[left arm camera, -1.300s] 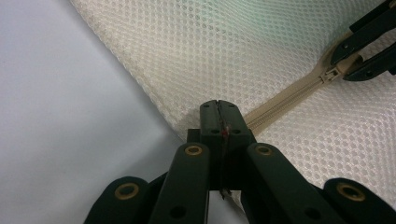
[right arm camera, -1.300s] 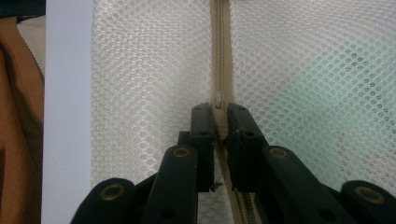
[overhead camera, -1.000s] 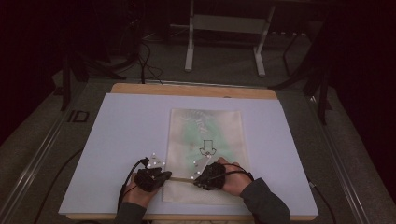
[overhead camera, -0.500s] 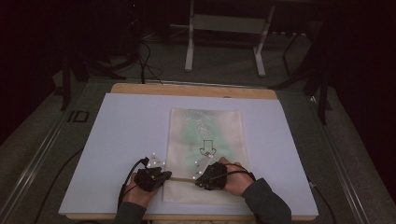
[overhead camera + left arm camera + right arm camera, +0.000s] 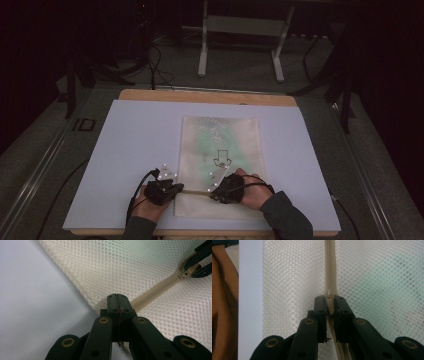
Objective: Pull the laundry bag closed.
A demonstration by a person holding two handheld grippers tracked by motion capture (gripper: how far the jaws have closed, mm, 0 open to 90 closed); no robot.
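Jaws of my left gripper point(image 5: 117, 296) are pinched shut on the end of the beige zipper point(image 5: 160, 290), right at the edge of the cream mesh bag point(image 5: 130, 265), and the tape runs away from them diagonally toward my right gripper point(image 5: 197, 263) farther along. Jaws of my right gripper point(image 5: 329, 305) are clamped on the zipper's slider point(image 5: 328, 293), with the closed tape stretching straight ahead of them and mesh on both sides. From the high view I see both grippers, left point(image 5: 176, 189) and right point(image 5: 216, 191), facing each other along the bag's point(image 5: 220, 150) near end, the zipper stretched between them. Something pale green shows through the mesh beyond the right jaws. Beneath the jaws, the bag lies flat on the white worktop point(image 5: 125, 150).
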